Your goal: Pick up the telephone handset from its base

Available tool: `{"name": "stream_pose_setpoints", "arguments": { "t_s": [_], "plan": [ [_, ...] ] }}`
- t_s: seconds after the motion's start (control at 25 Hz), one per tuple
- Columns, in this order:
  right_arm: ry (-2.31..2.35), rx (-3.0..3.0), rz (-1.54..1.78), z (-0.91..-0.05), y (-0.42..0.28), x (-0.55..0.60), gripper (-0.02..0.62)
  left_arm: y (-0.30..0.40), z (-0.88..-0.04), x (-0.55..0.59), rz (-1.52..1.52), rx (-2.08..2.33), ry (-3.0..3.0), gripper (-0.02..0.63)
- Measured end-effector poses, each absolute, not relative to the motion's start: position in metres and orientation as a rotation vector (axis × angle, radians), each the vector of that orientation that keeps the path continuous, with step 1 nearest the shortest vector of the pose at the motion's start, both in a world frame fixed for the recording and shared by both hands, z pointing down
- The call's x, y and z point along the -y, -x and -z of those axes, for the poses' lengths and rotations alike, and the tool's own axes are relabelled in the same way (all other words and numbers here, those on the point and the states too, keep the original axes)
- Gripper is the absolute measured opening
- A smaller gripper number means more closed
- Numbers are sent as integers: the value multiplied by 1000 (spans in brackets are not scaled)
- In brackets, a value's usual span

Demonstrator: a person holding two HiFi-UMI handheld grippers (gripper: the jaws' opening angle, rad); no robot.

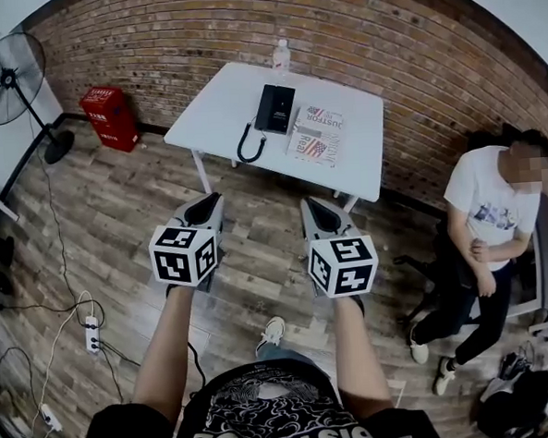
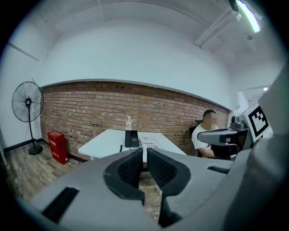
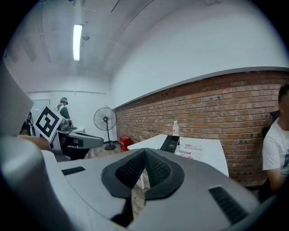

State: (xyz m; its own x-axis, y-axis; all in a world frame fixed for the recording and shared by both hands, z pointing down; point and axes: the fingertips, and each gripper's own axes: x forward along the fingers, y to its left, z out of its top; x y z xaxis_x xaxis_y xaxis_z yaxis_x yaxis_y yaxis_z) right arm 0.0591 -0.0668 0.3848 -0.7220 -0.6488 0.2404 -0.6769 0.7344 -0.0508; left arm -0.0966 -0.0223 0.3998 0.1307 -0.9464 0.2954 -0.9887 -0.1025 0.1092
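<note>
**Still short of the table, both grippers shut and empty**

We judge this to be the approach: nothing has been touched. The telephone handset [image 1: 267,108] lies on its base [image 1: 284,111] near the far edge of the white table [image 1: 216,106], well apart from both grippers. A coiled cord [image 1: 249,148] hangs from it over the table's near left edge.

The left gripper [image 1: 204,201] has its jaws together with nothing between them, and the left gripper view shows only a thin slit between the pads. The right gripper [image 1: 313,207] is likewise closed on nothing. Both point level-ish toward the table, with bare wooden floor between us and it.

Next, we think, comes closing the gap to the table. One gripper then has to open its jaws before reaching the handset and line them across its narrow width. Which gripper suits best we cannot tell from here.

Room is generous in front. A magazine [image 1: 317,133] lies just beside the phone on its right, and a water bottle [image 1: 282,56] stands behind it at the wall-side edge, so a high reach over the phone risks tipping the bottle. A seated person [image 1: 492,228] is off to the right, a standing fan [image 1: 8,80] and a red box [image 1: 108,115] to the left, and a power strip [image 1: 92,334] with cables on the floor at left. The brick wall shuts off the far side, so the near table edge is the way in.
</note>
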Motion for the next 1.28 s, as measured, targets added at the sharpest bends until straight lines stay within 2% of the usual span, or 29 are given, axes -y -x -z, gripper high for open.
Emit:
{"name": "stream_pose_setpoints", "arguments": {
  "t_s": [0.4,1.0,1.28],
  "plan": [
    [-1033,2729,-203,-386,-54,160,0,99,-399,124,-245,1885,-2129,17],
    [-1004,2736,-221,-395,-45,239,0,102,-409,210,-290,1836,-2142,133],
    [-1022,2712,-206,-401,-26,275,0,123,-421,251,-258,1776,-2162,143]
  ]
}}
